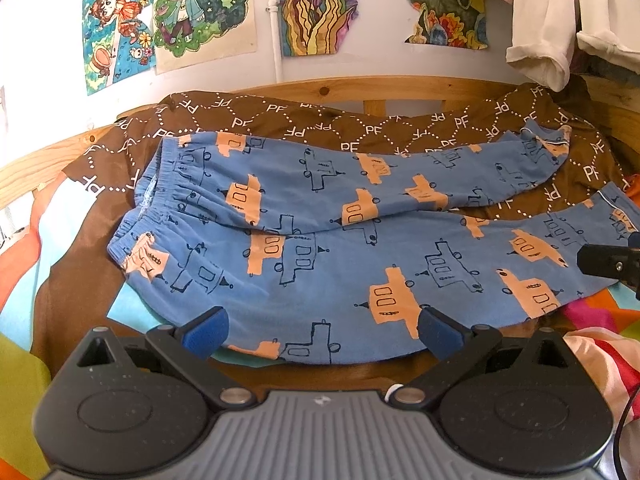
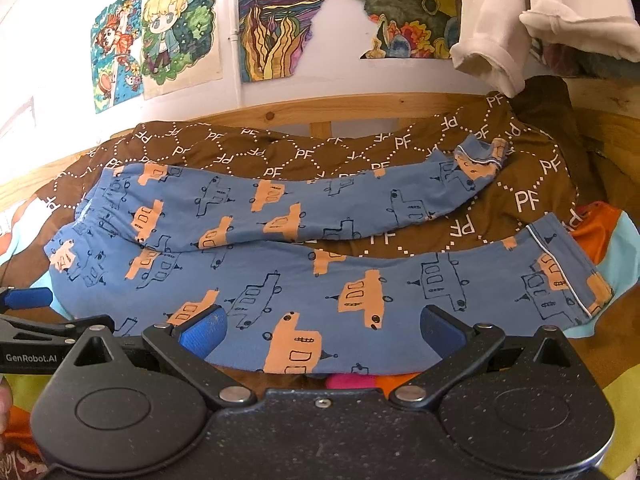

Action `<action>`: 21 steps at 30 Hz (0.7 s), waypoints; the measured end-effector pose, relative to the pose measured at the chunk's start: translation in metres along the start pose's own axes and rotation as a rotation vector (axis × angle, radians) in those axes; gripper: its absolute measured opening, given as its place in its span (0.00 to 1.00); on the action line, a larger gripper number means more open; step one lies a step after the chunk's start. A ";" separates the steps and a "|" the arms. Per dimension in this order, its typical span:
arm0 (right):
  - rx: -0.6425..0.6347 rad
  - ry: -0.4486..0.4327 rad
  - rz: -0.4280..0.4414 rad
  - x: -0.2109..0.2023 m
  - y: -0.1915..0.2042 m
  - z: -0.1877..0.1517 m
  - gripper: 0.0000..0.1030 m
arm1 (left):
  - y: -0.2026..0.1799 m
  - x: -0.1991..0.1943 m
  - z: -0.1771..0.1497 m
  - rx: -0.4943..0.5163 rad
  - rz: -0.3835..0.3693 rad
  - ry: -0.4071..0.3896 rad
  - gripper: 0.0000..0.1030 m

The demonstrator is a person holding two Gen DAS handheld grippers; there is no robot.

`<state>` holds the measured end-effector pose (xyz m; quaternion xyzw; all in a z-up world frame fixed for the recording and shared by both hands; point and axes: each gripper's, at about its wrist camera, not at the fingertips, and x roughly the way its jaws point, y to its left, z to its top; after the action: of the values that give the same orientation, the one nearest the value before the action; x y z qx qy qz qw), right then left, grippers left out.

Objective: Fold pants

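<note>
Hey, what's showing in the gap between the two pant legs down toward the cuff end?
The brown PF-patterned blanket shows between the two legs of the blue pants; nothing else lies in that gap. The right wrist view shows it best.

Legible text, two sources only.

1. Brown quilted blanket with white dotted diamond pattern (image 1: 280, 120) (image 2: 520, 196): white letters "PF" repeated in each diamond, some upright, some upside down or sideways.

2. Black arm of the left gripper (image 2: 28, 356), seen at the left edge of the right wrist view: white lettering "GenRobot.AI".

Colourful wall drawings (image 1: 192, 12): no readable writing.
</note>
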<state>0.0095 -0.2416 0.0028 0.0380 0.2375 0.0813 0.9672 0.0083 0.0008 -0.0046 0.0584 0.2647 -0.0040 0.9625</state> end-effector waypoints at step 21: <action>0.030 -0.062 0.043 0.006 -0.020 0.021 0.99 | -0.008 0.064 0.110 0.148 -0.016 0.023 1.00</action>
<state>0.0269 -0.2609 0.0163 0.0598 0.2077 0.0972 0.9715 0.1186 -0.0181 0.0558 0.1274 0.2750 -0.0305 0.9525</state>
